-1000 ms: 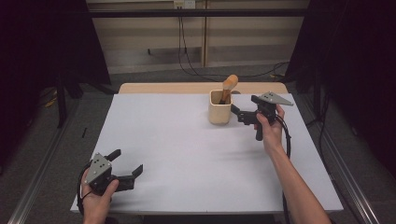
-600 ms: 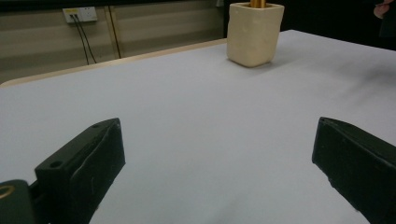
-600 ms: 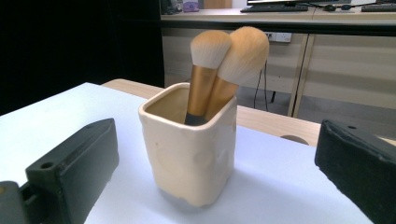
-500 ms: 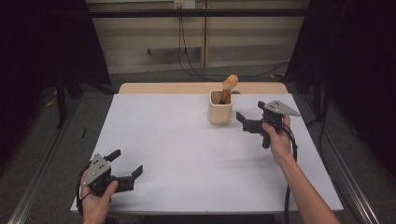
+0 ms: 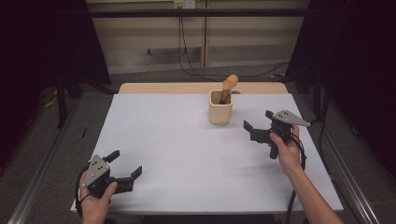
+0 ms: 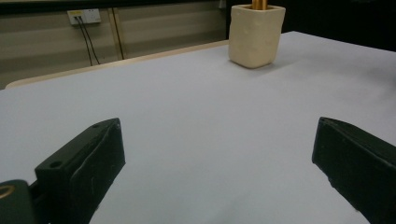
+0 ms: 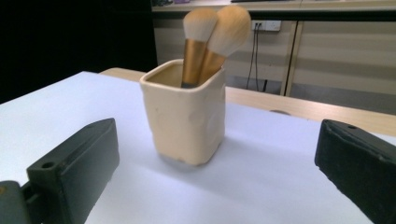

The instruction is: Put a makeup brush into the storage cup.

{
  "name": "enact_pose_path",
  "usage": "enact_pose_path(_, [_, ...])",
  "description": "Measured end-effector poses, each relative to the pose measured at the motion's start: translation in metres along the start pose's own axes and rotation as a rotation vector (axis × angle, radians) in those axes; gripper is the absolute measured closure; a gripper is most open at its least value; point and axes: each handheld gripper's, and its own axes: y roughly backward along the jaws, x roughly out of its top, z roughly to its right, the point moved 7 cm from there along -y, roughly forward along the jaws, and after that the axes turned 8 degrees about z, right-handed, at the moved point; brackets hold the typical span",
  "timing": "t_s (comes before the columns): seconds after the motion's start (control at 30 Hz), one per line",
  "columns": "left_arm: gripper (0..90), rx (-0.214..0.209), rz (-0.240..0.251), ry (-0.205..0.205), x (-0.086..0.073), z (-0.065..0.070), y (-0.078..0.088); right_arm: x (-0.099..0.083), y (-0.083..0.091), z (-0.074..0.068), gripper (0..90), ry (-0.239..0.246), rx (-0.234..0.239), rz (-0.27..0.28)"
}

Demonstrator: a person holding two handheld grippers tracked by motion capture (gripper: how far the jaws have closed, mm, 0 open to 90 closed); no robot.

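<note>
The right gripper (image 5: 257, 125), a black 2-jaw tong with a grey three-cornered plate on top, is held above the white table surface (image 5: 187, 140) by the person's right hand (image 5: 286, 150). Its jaws stand wide apart, released, with nothing between them. Just ahead of those jaws and slightly to their far side stands the cream-coloured, square-sided ceramic cup (image 5: 220, 107), upright, near but not touching the gripper. In the right gripper view the cup (image 7: 185, 111) sits between the 2 black jaws as seen along them, a little left of the middle, well clear of both tips. Inside the cup are 2 makeup brushes with gold-coloured ferrules and soft tan bristle heads (image 7: 215, 29); their heads rise above the rim and lean against one another, tilted toward the right of that view. From the high view the brush heads (image 5: 229, 83) lean away from the person, over the cup's far edge.

The left gripper (image 5: 125, 167), also black with a grey plate, rests low near the table's near left corner in the person's left hand (image 5: 95, 198). Its jaws are spread open and empty. Looking along them in the left gripper view, bare white surface lies between the 2 jaws, and the cup (image 6: 256, 33) stands far ahead, well apart, toward the upper right.

Behind the cup, a strip of pale wooden tabletop (image 5: 163, 87) shows beyond the white surface.
</note>
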Motion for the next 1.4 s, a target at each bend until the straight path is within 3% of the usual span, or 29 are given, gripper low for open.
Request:
enact_pose_path(0.33, [2.4,0.009,-0.002,0.002,-0.001,0.000,0.003,-0.010,0.022,-0.005,0.0,0.030,0.008,-0.001])
enact_pose_path(0.47, [2.4,0.014,-0.001,-0.001,-0.001,0.000,0.004,-0.015,0.031,-0.004,0.0,0.006,-0.007,0.007])
enact_pose_path(0.77, [2.4,0.015,-0.001,0.003,-0.001,0.001,0.003,-0.029,0.060,-0.001,0.0,0.047,-0.037,-0.005])
enact_pose_path(0.93, [2.3,0.027,0.009,0.016,0.000,-0.001,0.005,-0.035,0.076,-0.003,0.0,0.063,-0.020,-0.005])
enact_pose_path(1.2, [2.2,0.019,0.010,0.014,0.001,0.002,0.005,-0.042,0.095,0.000,0.0,0.046,-0.024,-0.005])
enact_pose_path(1.33, [2.3,0.009,0.008,0.015,0.001,0.004,0.004,-0.043,0.101,-0.001,0.0,0.070,-0.021,0.002])
enact_pose_path(1.4, [2.3,0.011,0.011,0.017,0.001,0.004,0.004,-0.045,0.103,0.000,0.0,0.052,-0.025,0.004])
